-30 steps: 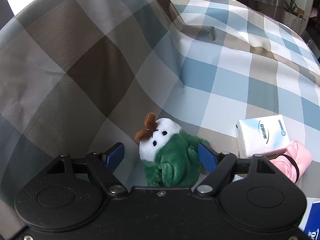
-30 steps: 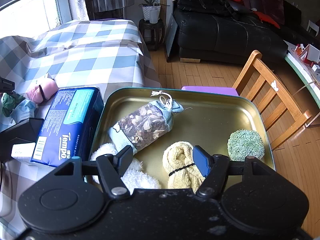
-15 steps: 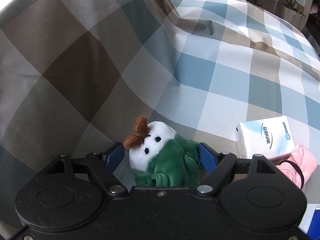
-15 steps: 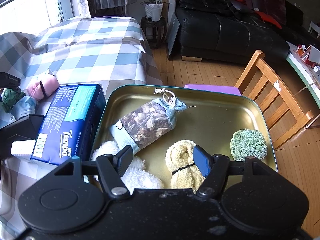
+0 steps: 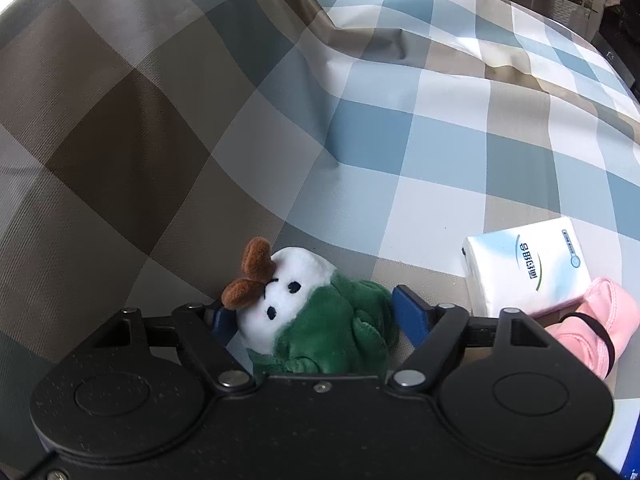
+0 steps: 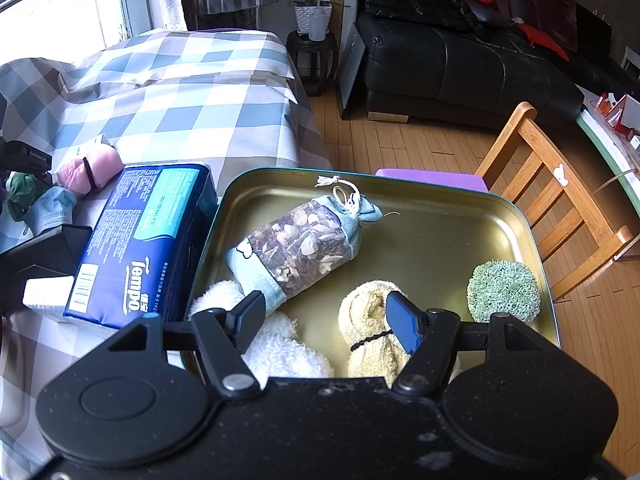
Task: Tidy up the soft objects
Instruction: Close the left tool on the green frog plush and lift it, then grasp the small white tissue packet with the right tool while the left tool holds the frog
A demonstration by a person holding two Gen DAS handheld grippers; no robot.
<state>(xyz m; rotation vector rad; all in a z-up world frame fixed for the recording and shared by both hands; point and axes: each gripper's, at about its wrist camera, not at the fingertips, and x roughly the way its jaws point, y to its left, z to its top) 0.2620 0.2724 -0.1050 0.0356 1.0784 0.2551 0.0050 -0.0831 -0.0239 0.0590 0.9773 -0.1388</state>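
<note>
A green and white plush toy (image 5: 316,320) with brown antlers lies on the checked cloth, between the blue pads of my left gripper (image 5: 316,316). The jaws stand around it and look apart from its sides. A pink rolled cloth (image 5: 592,328) lies to its right. My right gripper (image 6: 326,320) is open and empty, hovering over the near side of a gold metal tray (image 6: 460,232). The tray holds a sachet bag (image 6: 300,252), a white fluffy item (image 6: 276,344), a yellow rolled towel (image 6: 372,320) and a green round scrubber (image 6: 502,290).
A white tissue pack (image 5: 524,272) lies right of the plush. A blue Tempo tissue pack (image 6: 144,240) lies left of the tray. A wooden chair (image 6: 556,196) and a black sofa (image 6: 460,60) stand beyond the table edge. The checked cloth rises in folds at the left (image 5: 140,100).
My left gripper has moved forward so the plush now sits deeper between its pads, and the pads have come closer together. The right gripper has drifted slightly over the tray.
</note>
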